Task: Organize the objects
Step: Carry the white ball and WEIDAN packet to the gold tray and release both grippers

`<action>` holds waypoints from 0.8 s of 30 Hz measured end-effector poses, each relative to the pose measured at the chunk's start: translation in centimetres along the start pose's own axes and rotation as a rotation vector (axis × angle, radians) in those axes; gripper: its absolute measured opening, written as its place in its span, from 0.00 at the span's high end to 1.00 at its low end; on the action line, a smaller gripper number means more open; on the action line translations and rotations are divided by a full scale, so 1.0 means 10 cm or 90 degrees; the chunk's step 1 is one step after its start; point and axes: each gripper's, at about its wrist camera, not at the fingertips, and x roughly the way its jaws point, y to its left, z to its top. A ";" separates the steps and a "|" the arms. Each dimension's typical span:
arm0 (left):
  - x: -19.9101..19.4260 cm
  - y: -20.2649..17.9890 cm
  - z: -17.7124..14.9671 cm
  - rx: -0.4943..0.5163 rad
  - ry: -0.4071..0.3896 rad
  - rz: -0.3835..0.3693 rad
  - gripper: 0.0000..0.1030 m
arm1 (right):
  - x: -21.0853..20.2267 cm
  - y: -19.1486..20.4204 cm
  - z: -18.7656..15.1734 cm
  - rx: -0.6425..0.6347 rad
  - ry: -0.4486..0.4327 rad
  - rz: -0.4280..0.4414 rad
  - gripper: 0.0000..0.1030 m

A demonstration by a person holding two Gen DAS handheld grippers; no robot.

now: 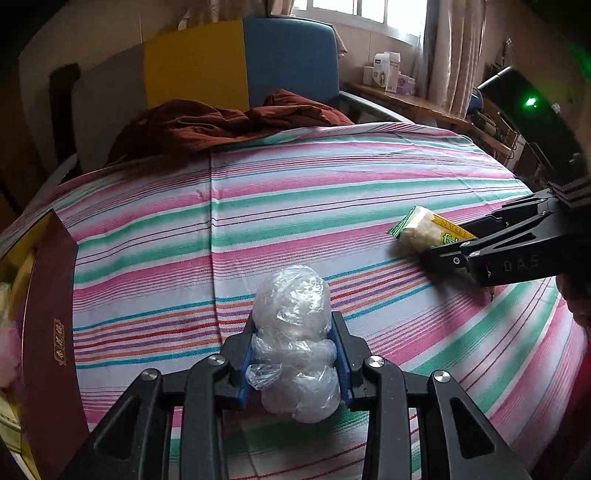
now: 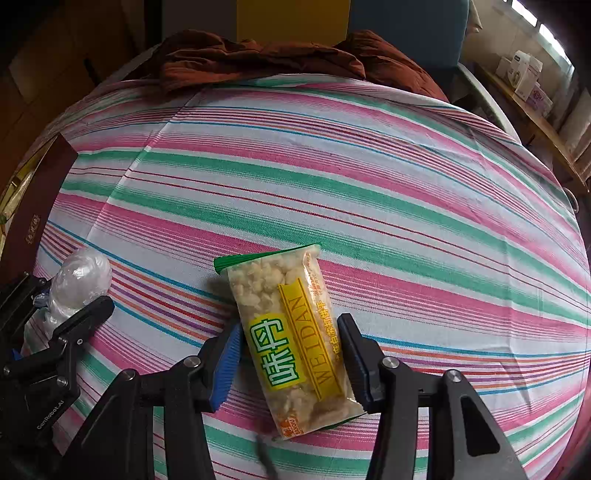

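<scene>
The left claw (image 1: 295,354) is clenched on a crumpled ball of clear plastic film (image 1: 293,332), its blue-lined pads pressing both sides of the wad just above the bed. To its right, the right claw (image 2: 291,354) straddles a clear, yellow-and-green snack packet of pale puffed pieces (image 2: 291,339). The far pad meets the packet's edge, while a sliver of gap seems to remain at the near pad, so whether the packet is truly gripped cannot be told. The packet lies flat on the sheet, green-sealed end pointing away from the claw.

Both items sit on a bed spread with a cotton sheet striped in pink, green, white, red and purple (image 1: 332,192), a straight seam running down its length. A maroon rectangular gift box with gold lettering (image 1: 51,314) stands open at the bed's left edge, what looks like yellow lining visible inside. A rumpled rust-brown blanket (image 1: 229,122) is heaped at the head of the bed, against a headboard of yellow and blue panels (image 1: 240,62). Beyond, daylight enters through a curtained window (image 1: 369,11) above a wooden ledge (image 1: 413,103) carrying several small white cartons (image 1: 388,70).
</scene>
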 end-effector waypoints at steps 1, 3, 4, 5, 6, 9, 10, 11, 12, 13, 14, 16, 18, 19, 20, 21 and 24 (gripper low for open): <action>0.00 -0.01 0.00 0.000 0.000 0.001 0.65 | 0.00 0.00 0.00 -0.001 0.000 -0.001 0.50; 0.00 -0.01 0.00 0.000 -0.001 0.001 0.65 | -0.01 0.01 0.01 -0.002 0.000 -0.002 0.50; 0.00 -0.01 0.00 0.000 -0.001 0.001 0.65 | -0.01 0.02 0.01 -0.003 -0.001 -0.004 0.50; 0.00 -0.01 0.00 0.001 -0.001 0.001 0.65 | -0.01 0.03 0.01 -0.005 -0.001 -0.005 0.50; 0.00 -0.01 0.00 0.001 -0.001 0.002 0.65 | -0.01 0.03 0.01 -0.006 -0.001 -0.007 0.50; -0.01 -0.01 0.00 0.001 -0.002 0.003 0.65 | -0.02 0.05 0.02 -0.010 -0.002 -0.012 0.50; -0.01 -0.01 0.00 0.001 -0.001 0.003 0.65 | -0.02 0.06 0.02 -0.013 -0.003 -0.014 0.50; -0.02 -0.01 0.00 0.002 -0.001 0.004 0.66 | -0.02 0.07 0.02 -0.014 -0.003 -0.015 0.51; -0.03 -0.01 0.00 0.001 0.000 0.004 0.66 | -0.02 0.07 0.03 -0.014 -0.003 -0.015 0.51; -0.04 0.00 0.01 0.001 0.001 0.005 0.66 | -0.02 0.07 0.03 -0.013 -0.003 -0.015 0.51; -0.05 0.00 0.01 0.002 0.003 0.007 0.66 | -0.02 0.07 0.03 -0.013 -0.003 -0.015 0.51; -0.09 0.01 0.01 0.004 0.002 0.014 0.67 | -0.02 0.08 0.04 -0.015 -0.003 -0.019 0.51; -0.17 0.03 0.01 0.009 -0.004 0.016 0.67 | -0.02 0.09 0.04 -0.017 -0.003 -0.022 0.51; -0.23 0.05 0.02 0.007 -0.009 0.016 0.67 | -0.02 0.09 0.05 -0.017 -0.003 -0.024 0.51; -0.27 0.07 0.03 0.006 -0.014 0.015 0.67 | -0.02 0.10 0.05 -0.017 -0.003 -0.026 0.51; -0.34 0.08 0.04 0.007 -0.024 0.016 0.67 | -0.02 0.11 0.05 -0.019 -0.002 -0.029 0.50; -0.58 0.15 0.07 0.009 -0.049 0.016 0.66 | -0.01 0.13 0.06 -0.024 -0.002 -0.040 0.51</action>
